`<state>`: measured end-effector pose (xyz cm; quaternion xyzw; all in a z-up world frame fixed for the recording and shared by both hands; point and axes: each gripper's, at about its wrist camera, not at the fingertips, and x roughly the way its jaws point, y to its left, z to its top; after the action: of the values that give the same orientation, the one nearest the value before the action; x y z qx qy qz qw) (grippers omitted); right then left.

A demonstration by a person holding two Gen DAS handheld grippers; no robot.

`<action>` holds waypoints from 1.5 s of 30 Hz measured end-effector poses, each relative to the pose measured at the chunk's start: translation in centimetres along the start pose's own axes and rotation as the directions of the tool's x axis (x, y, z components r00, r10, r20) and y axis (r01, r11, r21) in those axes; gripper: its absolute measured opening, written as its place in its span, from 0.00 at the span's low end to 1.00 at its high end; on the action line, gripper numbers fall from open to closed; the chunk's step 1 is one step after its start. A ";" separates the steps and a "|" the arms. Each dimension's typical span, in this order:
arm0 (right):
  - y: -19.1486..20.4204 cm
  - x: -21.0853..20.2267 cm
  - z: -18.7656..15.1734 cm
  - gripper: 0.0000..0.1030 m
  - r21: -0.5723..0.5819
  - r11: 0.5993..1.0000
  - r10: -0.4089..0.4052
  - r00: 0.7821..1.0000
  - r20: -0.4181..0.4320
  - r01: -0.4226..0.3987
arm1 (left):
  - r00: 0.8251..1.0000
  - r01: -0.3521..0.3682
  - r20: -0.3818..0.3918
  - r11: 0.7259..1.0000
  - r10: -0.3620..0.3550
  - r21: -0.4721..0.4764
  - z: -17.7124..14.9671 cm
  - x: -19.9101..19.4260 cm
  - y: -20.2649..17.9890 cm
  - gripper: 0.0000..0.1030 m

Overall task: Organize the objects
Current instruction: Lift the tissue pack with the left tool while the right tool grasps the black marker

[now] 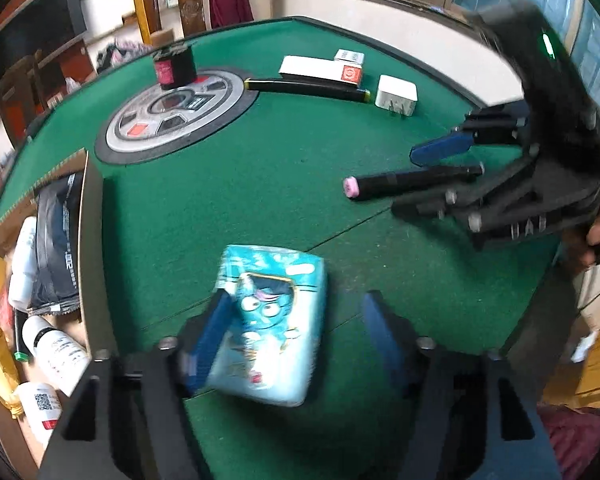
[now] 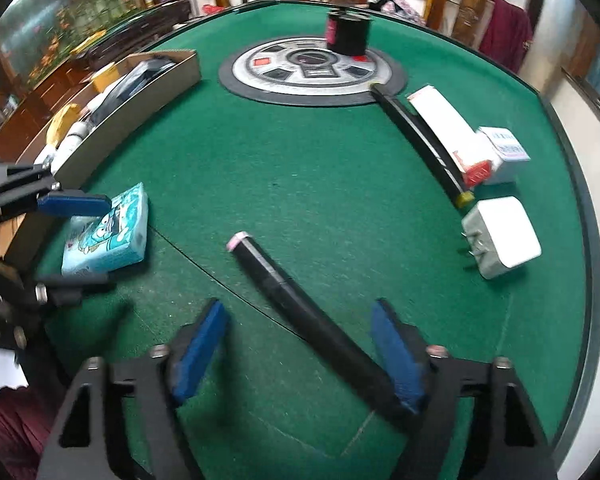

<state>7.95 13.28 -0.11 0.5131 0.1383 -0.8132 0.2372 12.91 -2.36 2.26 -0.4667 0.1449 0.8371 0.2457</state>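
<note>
The left gripper hangs over a blue tissue pack lying on the green bench; its fingers stand partly apart astride the pack, one blue pad against the pack's edge, the other clear of it, so nothing is clamped. The right gripper straddles a black marker with a pink end lying flat on the felt, its fingers half apart, one pad beside the barrel; grip cannot be told. A cardboard box of bottles sits at the bench's edge, just beside the pack
</note>
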 end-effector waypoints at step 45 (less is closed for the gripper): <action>1.5 -0.7 -0.9 0.29 0.103 0.992 -0.074 0.995 0.063 0.068 | 1.000 -0.025 0.008 0.979 0.027 -0.203 -2.0 -0.9 3.1 0.42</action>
<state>9.72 12.62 0.16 0.4917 0.1074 -0.8438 0.1864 13.05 -6.21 2.01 -0.4830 0.0635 0.8531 0.1866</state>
